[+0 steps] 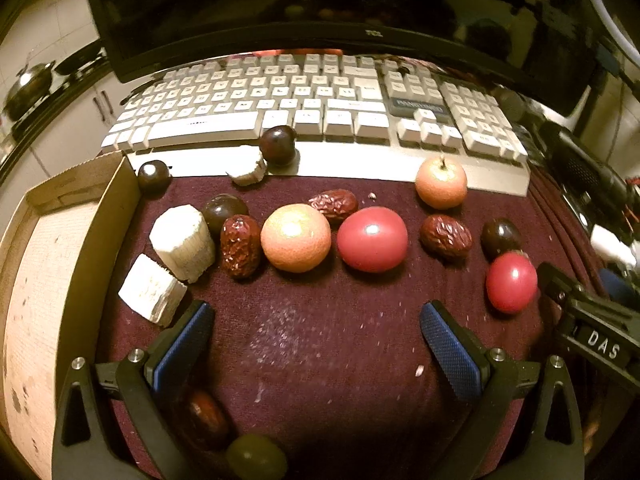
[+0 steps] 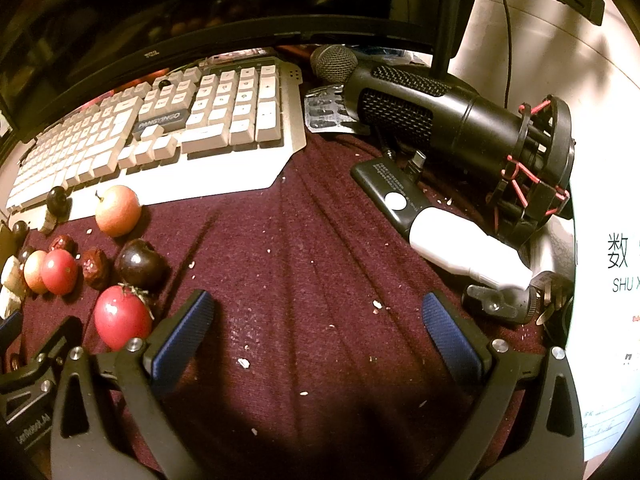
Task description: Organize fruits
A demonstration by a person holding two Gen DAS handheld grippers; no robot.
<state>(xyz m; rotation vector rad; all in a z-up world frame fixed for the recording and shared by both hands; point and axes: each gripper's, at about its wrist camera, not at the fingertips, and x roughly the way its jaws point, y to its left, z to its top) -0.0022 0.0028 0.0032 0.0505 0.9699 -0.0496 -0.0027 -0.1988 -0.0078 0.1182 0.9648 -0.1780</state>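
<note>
Fruits lie scattered on a maroon cloth (image 1: 320, 340). In the left wrist view an orange (image 1: 295, 237), a red tomato (image 1: 372, 238), a small apple (image 1: 441, 182), a second tomato (image 1: 511, 281), several red dates (image 1: 240, 245), dark plums (image 1: 277, 145) and white sugarcane chunks (image 1: 182, 237) sit ahead of my open left gripper (image 1: 316, 344), which holds nothing. A date (image 1: 206, 416) and a green fruit (image 1: 256, 456) lie under it. My right gripper (image 2: 318, 332) is open over bare cloth; the tomato (image 2: 122, 316) and a plum (image 2: 140, 263) lie to its left.
An open cardboard box (image 1: 56, 272) stands at the left. A white keyboard (image 1: 312, 108) and a monitor (image 1: 280, 0) close off the back. At the right lie a black microphone (image 2: 440, 120), a black device (image 2: 390, 196), a white bottle (image 2: 464, 246) and a paper (image 2: 608, 300).
</note>
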